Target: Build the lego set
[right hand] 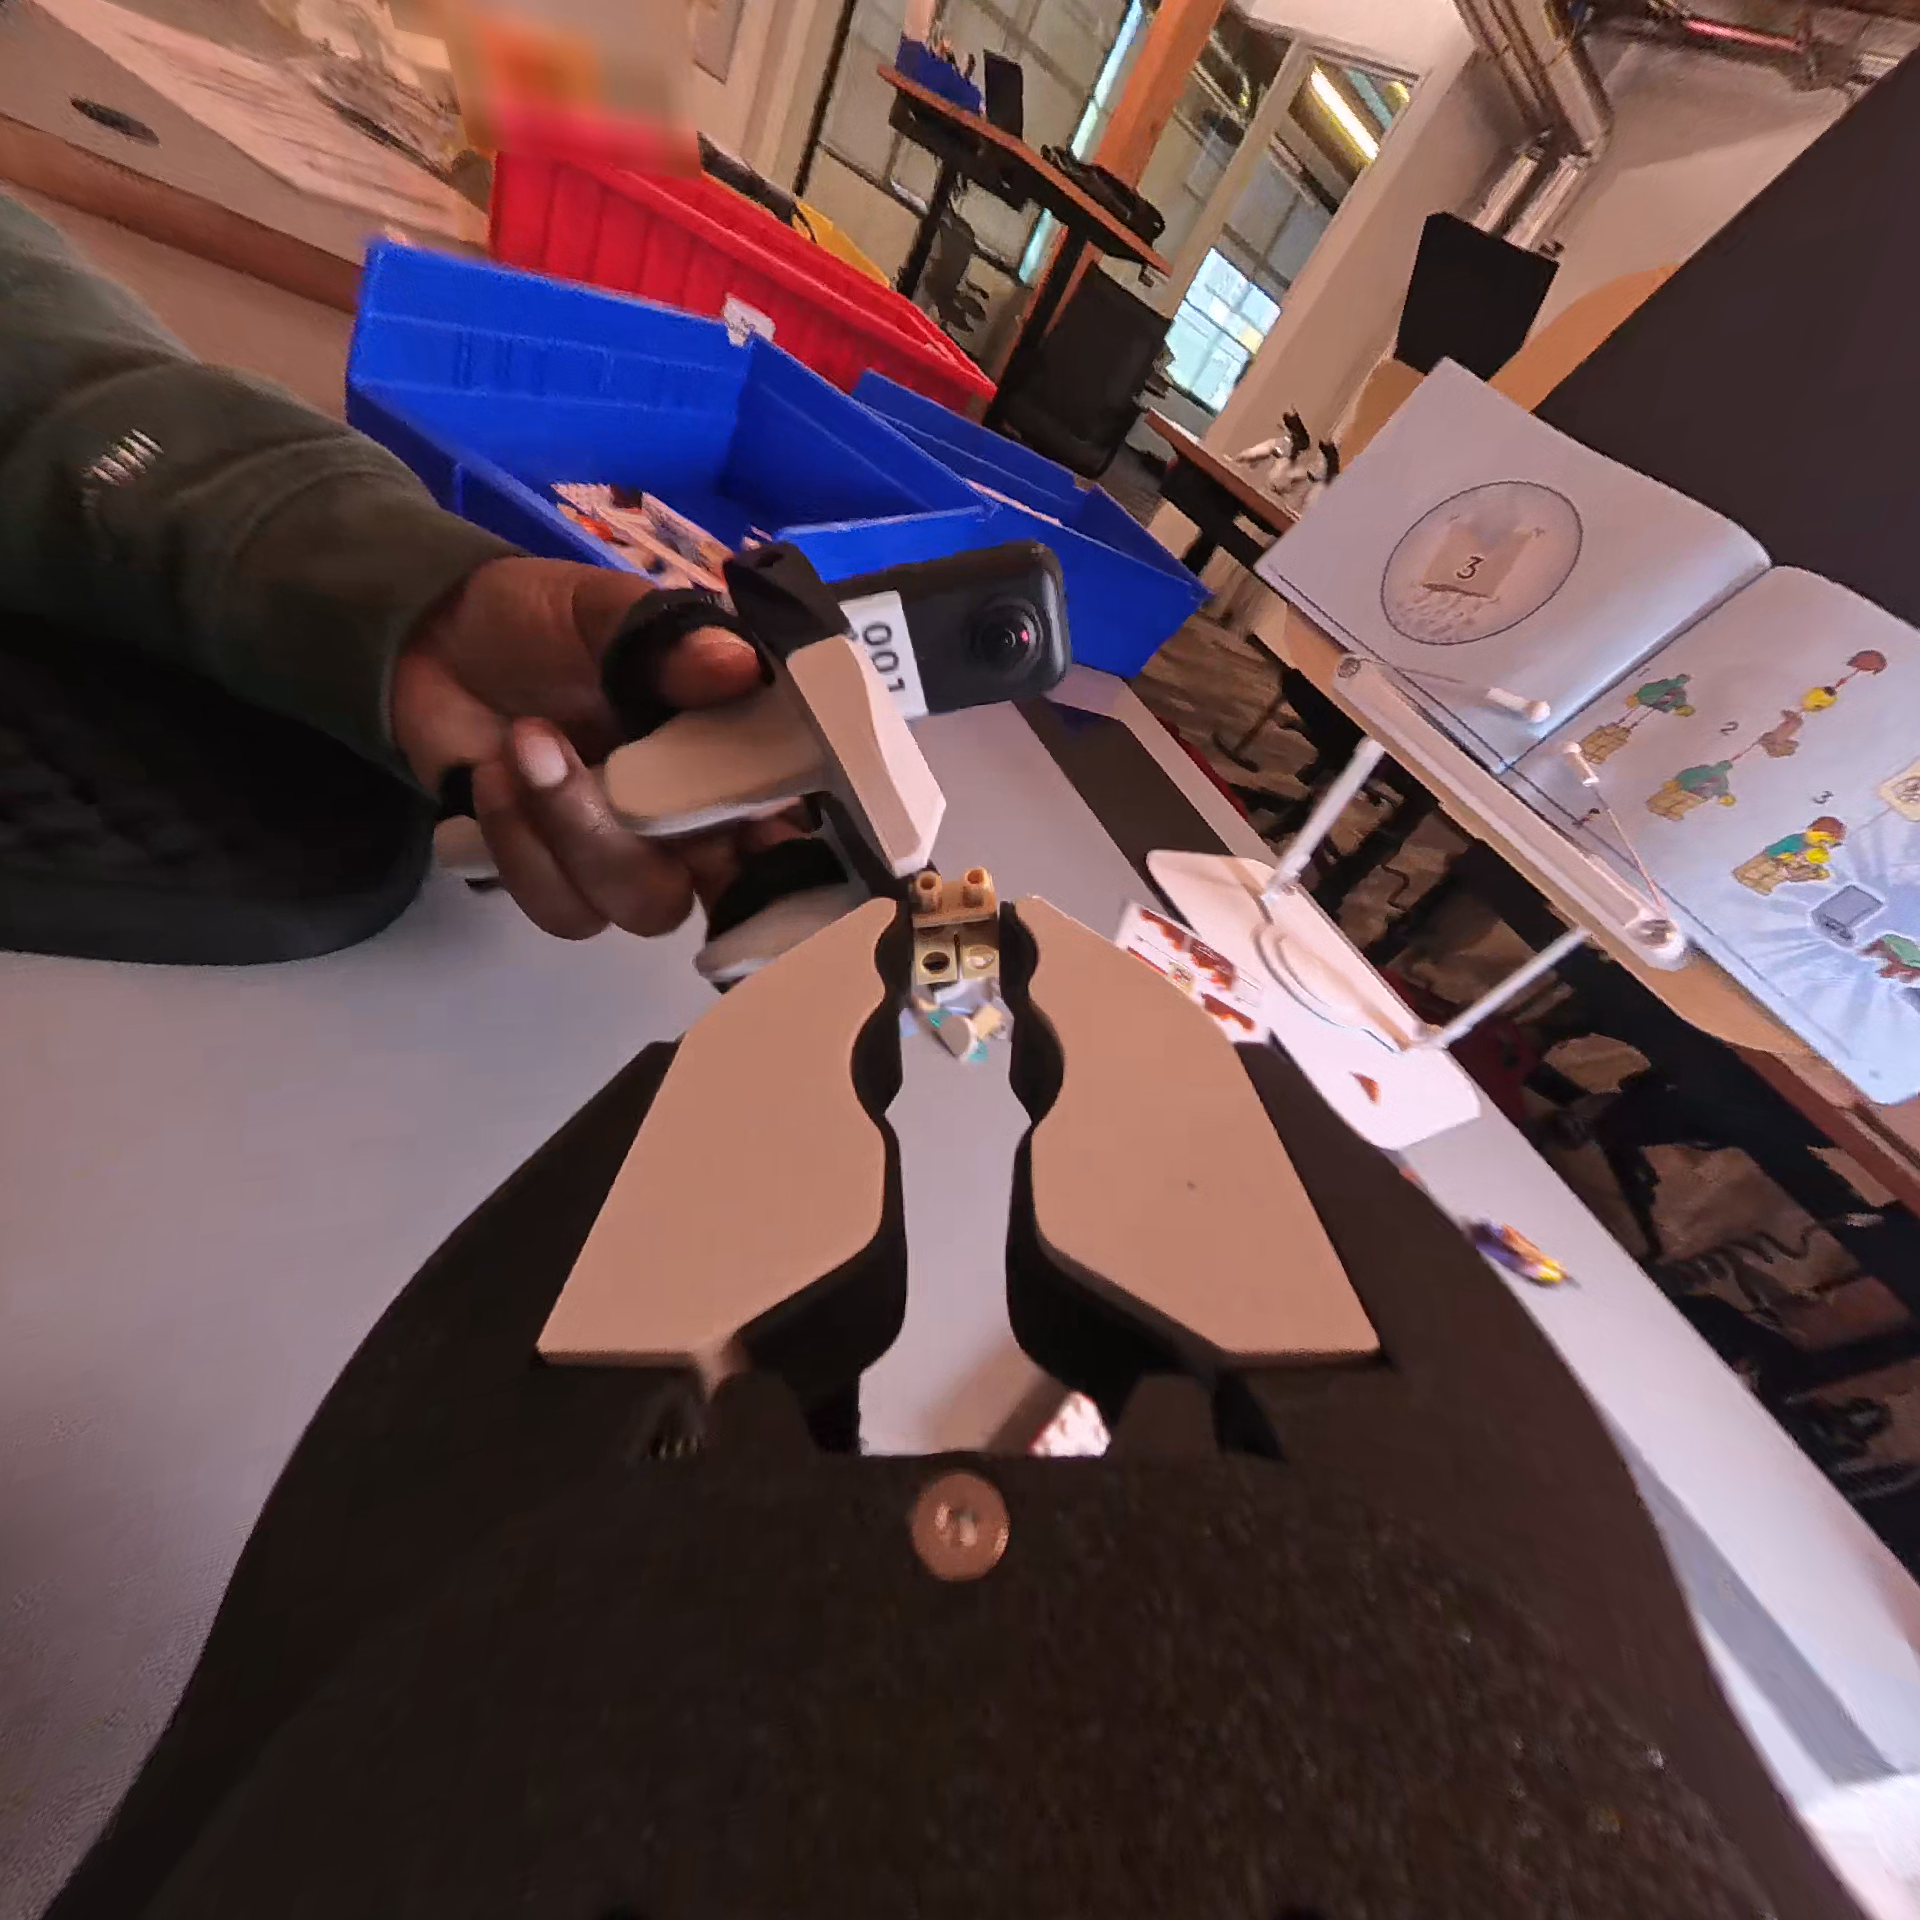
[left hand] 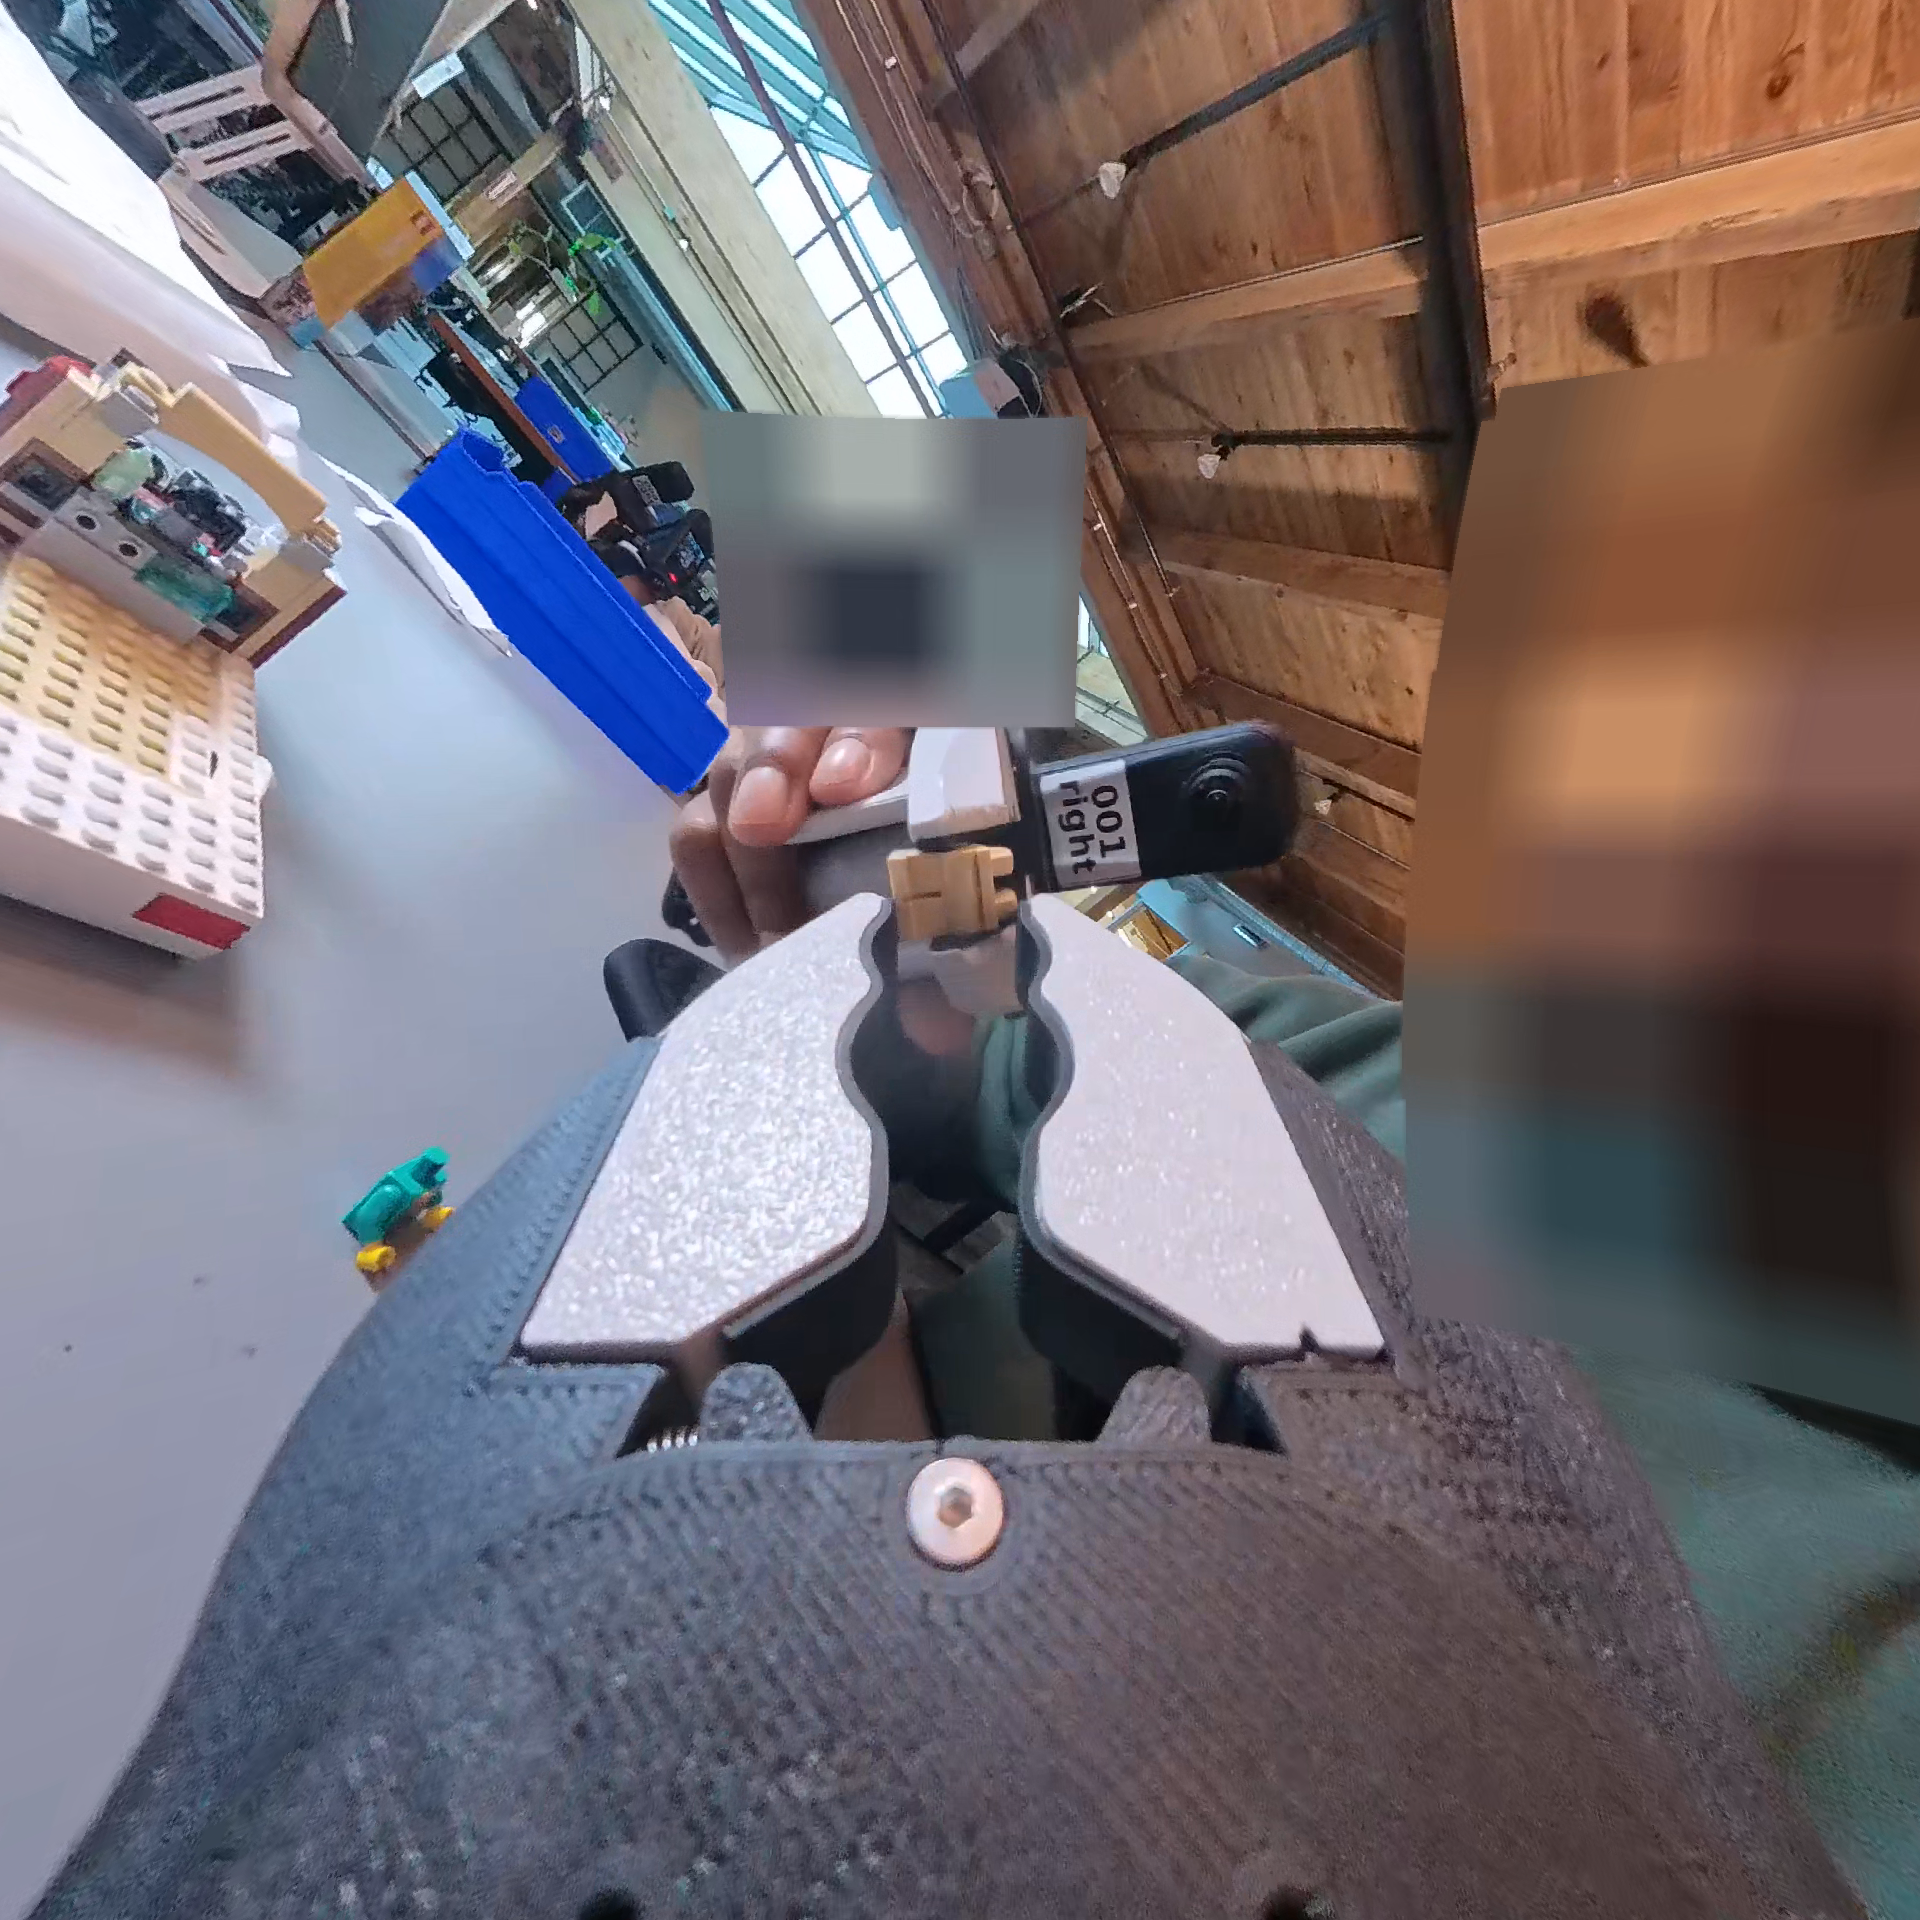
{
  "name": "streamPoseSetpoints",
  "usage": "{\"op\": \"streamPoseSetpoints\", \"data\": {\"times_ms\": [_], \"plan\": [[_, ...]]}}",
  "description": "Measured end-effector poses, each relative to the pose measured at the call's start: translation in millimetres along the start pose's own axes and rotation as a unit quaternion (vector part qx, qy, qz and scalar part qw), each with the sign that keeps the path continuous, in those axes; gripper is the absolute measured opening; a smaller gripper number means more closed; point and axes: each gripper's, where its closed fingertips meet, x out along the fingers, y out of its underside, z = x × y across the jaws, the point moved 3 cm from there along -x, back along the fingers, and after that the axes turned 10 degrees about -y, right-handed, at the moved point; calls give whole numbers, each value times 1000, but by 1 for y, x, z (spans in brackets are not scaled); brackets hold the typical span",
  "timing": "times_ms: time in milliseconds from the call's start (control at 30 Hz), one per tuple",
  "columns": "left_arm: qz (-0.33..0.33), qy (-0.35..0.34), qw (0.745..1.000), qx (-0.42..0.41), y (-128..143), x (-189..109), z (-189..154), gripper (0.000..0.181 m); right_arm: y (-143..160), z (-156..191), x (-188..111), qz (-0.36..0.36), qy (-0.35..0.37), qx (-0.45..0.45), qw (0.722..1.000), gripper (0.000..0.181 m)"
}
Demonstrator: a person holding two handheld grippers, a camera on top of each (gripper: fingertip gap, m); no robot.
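Where the two grippers meet, their fingertips overlap and hide who pinches what; the left gripper and right gripper both sit narrowed around the tan brick piece, studded, held in the air above the grey table; grip unclear.

Small tan studded lego piece midair above the grey table, pinched between both claws' tips.
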Motion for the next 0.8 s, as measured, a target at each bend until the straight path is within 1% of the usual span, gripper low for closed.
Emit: {"op": "streamPoseSetpoints", "data": {"times_ms": [67,167,233,300,400,500,567,633,800], "plan": [[-7,13,1000,1,1,-2,1,27,-2,3,-4,-53,-37,46,997,15],[-12,48,999,-21,3,-5,-4,32,-12,5,-15,-153,-108,135,973,15],[-3,70,997,-23,7,-2,-11,31,-21,5,-22,-205,-139,165,955,15],[-3,90,996,-20,9,1,-18,29,-27,8,-24,-232,-158,174,944,15],[-8,119,992,-27,10,3,-28,27,-30,14,-23,-242,-174,172,939,16],[-1,124,992,-26,15,5,-30,25,-30,19,-19,-237,-173,162,942,15],[-4,129,991,-24,14,4,-32,20,-29,19,-18,-235,-170,161,943,15],[-8,118,993,-16,13,4,-31,14,-26,17,-18,-227,-164,156,947,16],[-6,120,992,-26,13,4,-28,18,-21,16,-17,-211,-160,143,954,16]]}}
